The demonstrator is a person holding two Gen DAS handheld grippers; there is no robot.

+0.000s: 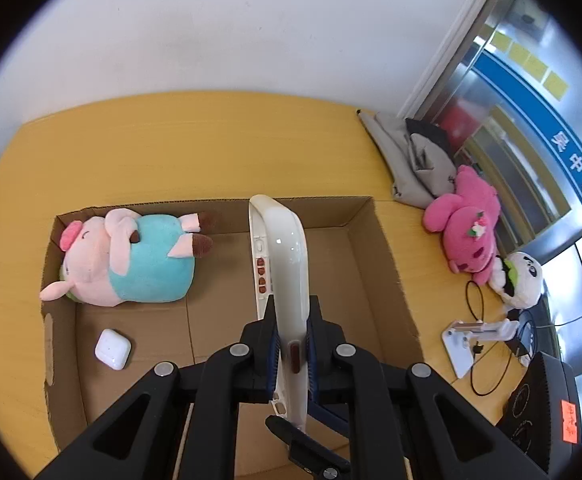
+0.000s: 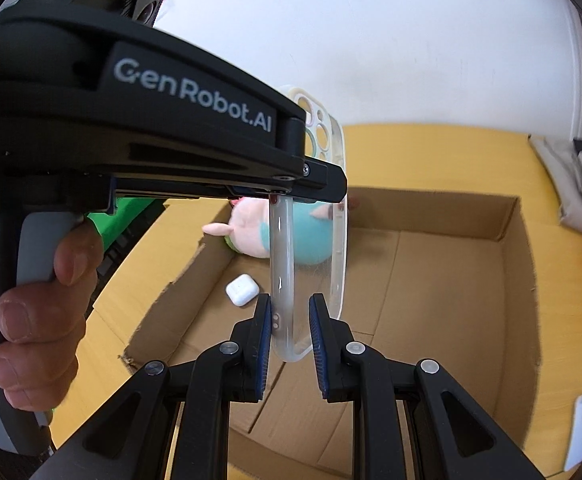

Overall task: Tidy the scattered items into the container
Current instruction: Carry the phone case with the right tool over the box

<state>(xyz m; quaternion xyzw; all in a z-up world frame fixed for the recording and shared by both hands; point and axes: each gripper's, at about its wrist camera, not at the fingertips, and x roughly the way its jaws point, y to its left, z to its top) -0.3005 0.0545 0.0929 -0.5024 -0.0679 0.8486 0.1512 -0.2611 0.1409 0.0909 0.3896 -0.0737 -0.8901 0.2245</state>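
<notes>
Both tools clenched on phone cases: left tool (image 1: 291, 354) on white case (image 1: 283, 264), right tool (image 2: 290, 350) on clear case (image 2: 311, 240). Lower into cardboard box (image 1: 395, 264) bare floor, clear of plush pig (image 1: 131, 258) and earbud case (image 1: 112, 349), then release.

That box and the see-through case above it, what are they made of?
The box looks like plain brown corrugated cardboard: matte, with creased flaps and torn edges. The phone case seems to be soft clear plastic, perhaps silicone: glossy, faintly scuffed, with the plush pig visible through it.

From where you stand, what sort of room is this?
Probably an office or lab corner, not a home: a yellow wooden desk against a plain white wall, a glass partition with a blue lettered band and yellow sticky notes, and a white phone stand with cables.
</notes>
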